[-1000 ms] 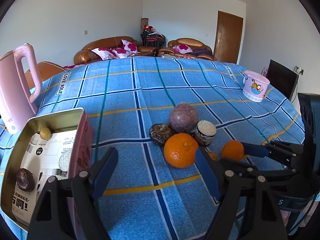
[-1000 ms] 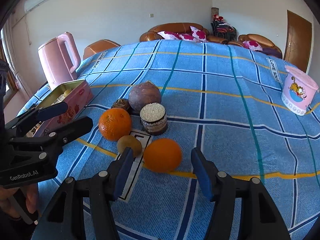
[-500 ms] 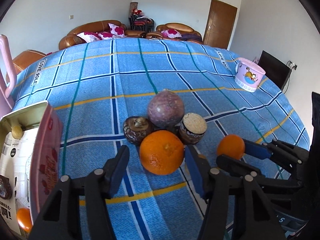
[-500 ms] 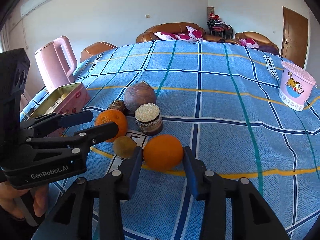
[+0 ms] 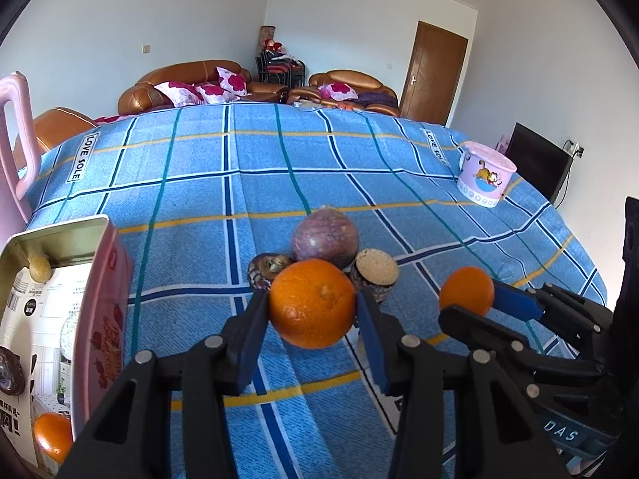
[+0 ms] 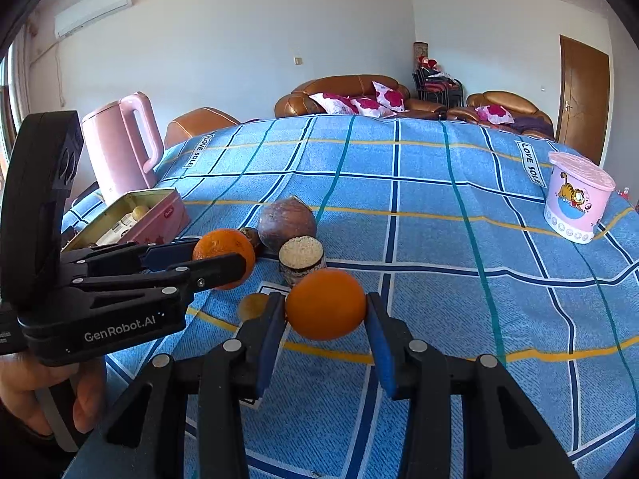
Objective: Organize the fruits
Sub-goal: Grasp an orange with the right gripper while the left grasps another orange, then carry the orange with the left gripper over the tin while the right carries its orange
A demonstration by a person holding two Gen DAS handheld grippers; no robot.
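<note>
Oranges were gripped: left tool [image 5: 313, 313], jaws closing, pressed the larger orange [image 5: 312, 304]; right tool [image 6: 325, 315] was clamped on the smaller orange [image 6: 325, 309] above the table [image 6: 439, 239].

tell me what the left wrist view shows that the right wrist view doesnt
Only the left wrist view: an orange lying in the near end of the tin's inside, and a dark screen at the far right.

Only the right wrist view: a small brown fruit beside the right tongs, an air conditioner, and the hand holding the left tongs.

Both: two oranges, each between a pair of tongs, the pink tin, kettle and cartoon tub.
</note>
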